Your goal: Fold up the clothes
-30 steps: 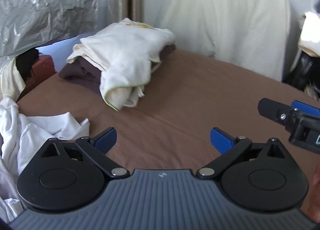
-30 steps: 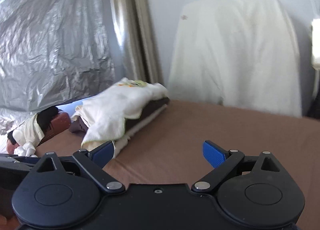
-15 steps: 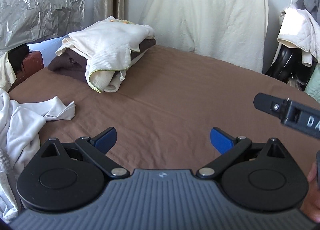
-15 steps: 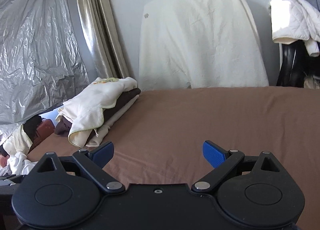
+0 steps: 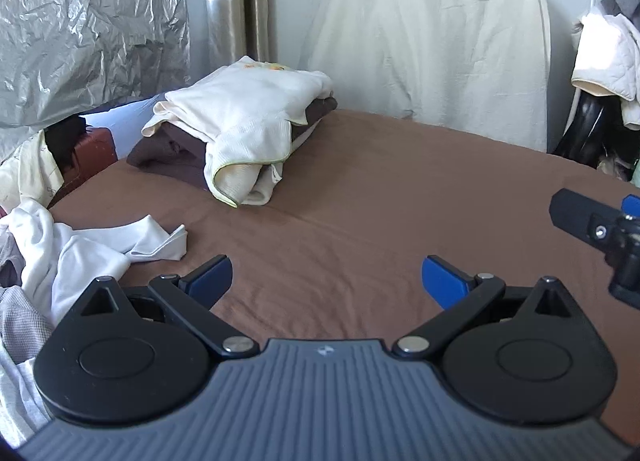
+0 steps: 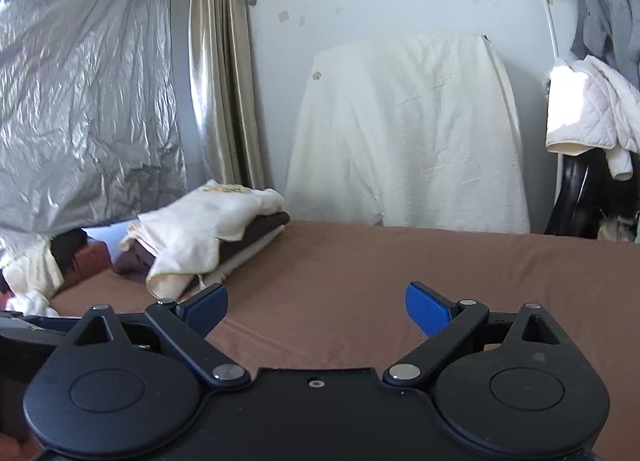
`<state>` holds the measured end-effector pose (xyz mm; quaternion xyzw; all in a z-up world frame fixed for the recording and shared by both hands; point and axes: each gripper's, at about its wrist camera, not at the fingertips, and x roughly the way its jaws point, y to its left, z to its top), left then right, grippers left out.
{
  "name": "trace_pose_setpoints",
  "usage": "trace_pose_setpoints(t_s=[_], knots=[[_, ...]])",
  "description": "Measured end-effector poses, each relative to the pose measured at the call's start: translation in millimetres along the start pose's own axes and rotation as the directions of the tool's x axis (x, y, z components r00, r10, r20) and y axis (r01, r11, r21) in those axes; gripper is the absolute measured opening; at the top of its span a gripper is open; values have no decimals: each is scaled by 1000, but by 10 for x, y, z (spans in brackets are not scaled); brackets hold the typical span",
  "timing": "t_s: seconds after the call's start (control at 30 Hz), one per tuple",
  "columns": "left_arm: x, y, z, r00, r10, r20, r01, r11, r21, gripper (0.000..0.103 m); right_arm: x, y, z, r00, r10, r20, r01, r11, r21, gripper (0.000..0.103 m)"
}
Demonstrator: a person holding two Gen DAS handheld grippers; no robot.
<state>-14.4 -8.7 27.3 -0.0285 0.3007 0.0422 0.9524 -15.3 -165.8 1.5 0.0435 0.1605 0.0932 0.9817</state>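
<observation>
A stack of folded clothes (image 5: 244, 129) lies at the far left of the brown bed (image 5: 400, 197), a cream top draped over dark brown pieces; the right wrist view shows the stack (image 6: 208, 233) too. A crumpled white garment (image 5: 80, 257) lies loose at the bed's left edge. My left gripper (image 5: 326, 281) is open over bare sheet, nothing between its blue pads. My right gripper (image 6: 316, 307) is open as well, held above the sheet; its black finger (image 5: 588, 221) pokes in at the right of the left wrist view.
A cream cloth-covered board (image 6: 408, 133) leans on the wall behind the bed. Silver foil sheeting (image 5: 80, 21) and a curtain (image 6: 220, 81) hang at left. Jackets (image 6: 592, 113) hang at right. A reddish-brown box (image 5: 94, 149) sits beside the bed.
Both cameras swung and pulled back, so more of the wall and hanging jackets shows. Both grippers stay open. The clothes have not moved.
</observation>
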Motion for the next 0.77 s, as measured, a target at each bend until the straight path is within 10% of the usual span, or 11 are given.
trace_pose_setpoints(t_s=[0.77], knots=[[340, -57, -189, 999, 33, -31, -34, 999, -42, 103, 33, -201, -218, 999, -6, -54, 11, 994, 105, 98]])
